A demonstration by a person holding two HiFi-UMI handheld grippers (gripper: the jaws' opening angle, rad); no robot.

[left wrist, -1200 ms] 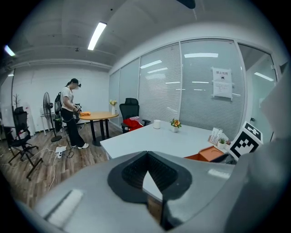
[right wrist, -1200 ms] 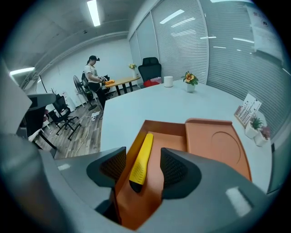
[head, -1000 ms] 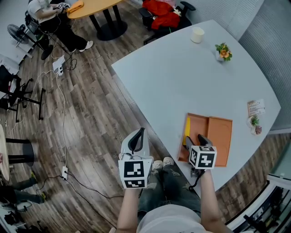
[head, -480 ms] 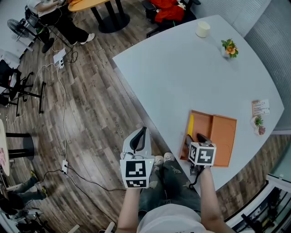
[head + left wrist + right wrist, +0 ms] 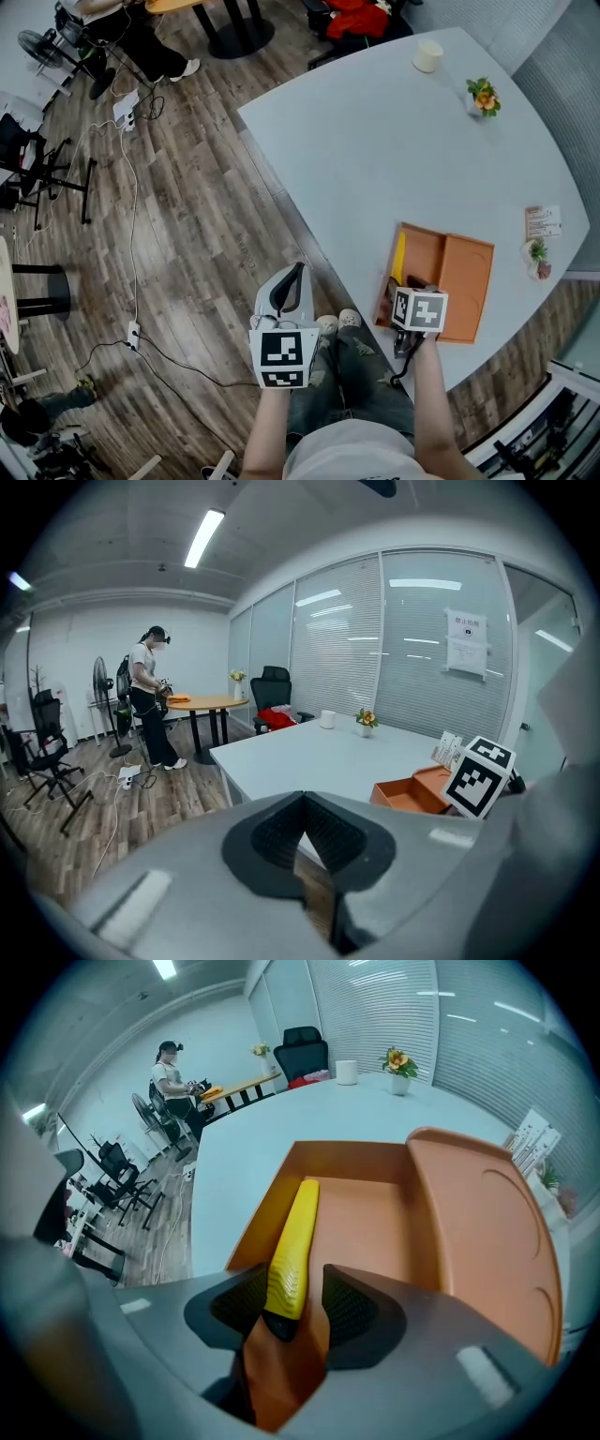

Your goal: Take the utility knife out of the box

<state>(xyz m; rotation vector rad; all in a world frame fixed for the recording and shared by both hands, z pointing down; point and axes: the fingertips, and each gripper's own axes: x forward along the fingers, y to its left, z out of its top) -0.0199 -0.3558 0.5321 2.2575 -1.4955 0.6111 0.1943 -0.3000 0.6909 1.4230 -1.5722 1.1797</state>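
An open orange box [image 5: 456, 274] lies near the table's front edge, with its lid [image 5: 487, 1232] folded out to the right. A yellow utility knife [image 5: 292, 1237] lies lengthwise along the box's left wall and shows as a yellow strip [image 5: 398, 255] in the head view. My right gripper [image 5: 289, 1305] reaches into the box's near end, open, its jaws either side of the knife's black-tipped near end. The left pad touches the knife and a gap shows at the right pad. My left gripper [image 5: 285, 284] hangs over the floor left of the table, shut and empty.
A light grey table [image 5: 375, 141] carries a white cup [image 5: 428, 55], a small flower pot [image 5: 484, 97], a card stand [image 5: 543, 222] and a tiny plant [image 5: 537, 253]. Wooden floor with cables [image 5: 127, 216] lies to the left. A person [image 5: 150, 700] stands at a round table far off.
My right gripper has moved a little forward over the box's near end, closer along the knife. The left gripper has stayed where it was.
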